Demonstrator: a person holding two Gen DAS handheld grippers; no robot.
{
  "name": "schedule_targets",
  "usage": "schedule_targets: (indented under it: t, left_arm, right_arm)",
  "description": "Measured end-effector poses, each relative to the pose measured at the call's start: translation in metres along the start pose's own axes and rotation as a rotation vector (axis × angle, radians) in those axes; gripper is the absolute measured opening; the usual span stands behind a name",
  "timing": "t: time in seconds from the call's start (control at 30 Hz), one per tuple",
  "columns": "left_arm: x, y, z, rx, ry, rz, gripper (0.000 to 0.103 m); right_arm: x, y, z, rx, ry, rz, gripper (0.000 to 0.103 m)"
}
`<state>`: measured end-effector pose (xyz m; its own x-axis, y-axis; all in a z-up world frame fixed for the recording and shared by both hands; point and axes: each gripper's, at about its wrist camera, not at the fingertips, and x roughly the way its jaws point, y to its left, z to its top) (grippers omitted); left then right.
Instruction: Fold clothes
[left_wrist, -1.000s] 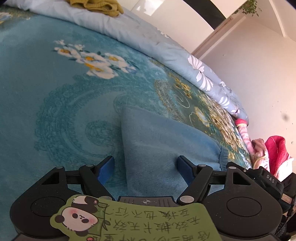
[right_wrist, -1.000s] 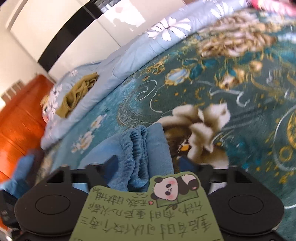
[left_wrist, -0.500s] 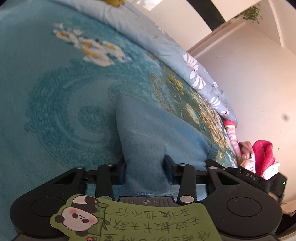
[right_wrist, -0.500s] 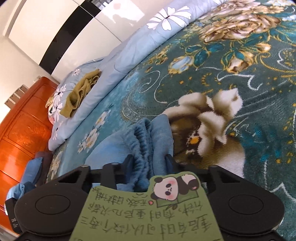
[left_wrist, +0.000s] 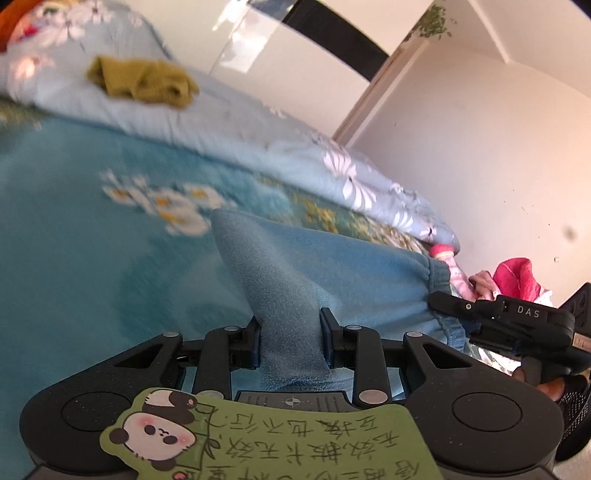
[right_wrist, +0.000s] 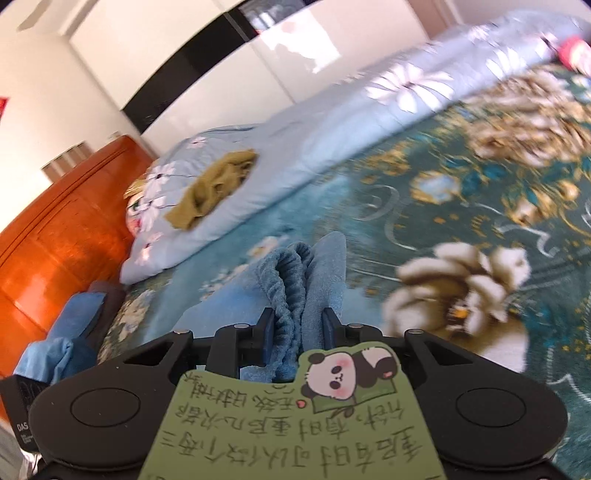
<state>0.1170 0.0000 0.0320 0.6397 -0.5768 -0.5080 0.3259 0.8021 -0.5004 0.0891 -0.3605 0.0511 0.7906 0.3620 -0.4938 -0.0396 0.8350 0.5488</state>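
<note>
Two tongs: both are seen clamped on one blue fleece garment, each from its own wrist view.
Left tongs (left_wrist: 290, 341): the jaws have just been closing; a bunched fold of the blue fleece garment (left_wrist: 332, 273) is pinched between the pads, so a grip on the cloth is shown.
Right tongs (right_wrist: 297, 332): the jaws have just been closing as well; the gathered elastic waistband (right_wrist: 286, 280) of the same garment is squeezed between the pads.
Garment position: the cloth is held up at both gripped ends above the teal floral blanket (left_wrist: 74, 240); its far part stretches toward the blanket, though whether it touches there cannot be told.
Waistband in the left view: the ruffled edge (left_wrist: 439, 291) is seen at the right, next to the other black tool marked DAS (left_wrist: 517, 317).
Bed: the blanket is spread over it, and a light blue flowered quilt (right_wrist: 332, 122) is rolled along its far side.
Olive garment (right_wrist: 218, 181): crumpled on top of the quilt, well apart from the blue one.
Pink clothes (left_wrist: 513, 273): piled at the far right edge of the bed in the left view.
Headboard (right_wrist: 55, 229): orange wood, seen at the left of the right view.
Paper notes: a green panda card (right_wrist: 295, 413) is fixed on each tool body.
Picture quality: the bedding is blurred in both views.
</note>
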Motion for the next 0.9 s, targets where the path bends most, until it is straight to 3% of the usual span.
schedule_targets:
  t: [0.37,0.67,0.9]
  left_arm:
    - [-0.15,0.07,0.056,0.089,-0.151,0.136,0.026]
    - [-0.28,0.119,0.117,0.122,-0.287,0.344,0.026]
    - [-0.33,0.144,0.145,0.18,-0.291,0.559,0.026]
  right_arm:
    - [0.028,0.145,-0.006,-0.129,0.02,0.248,0.027]
    - [0.083,0.288,-0.015,-0.142,0.076,0.496,0.027]
    - [0.132,0.376,-0.035,-0.163,0.134,0.589,0.027]
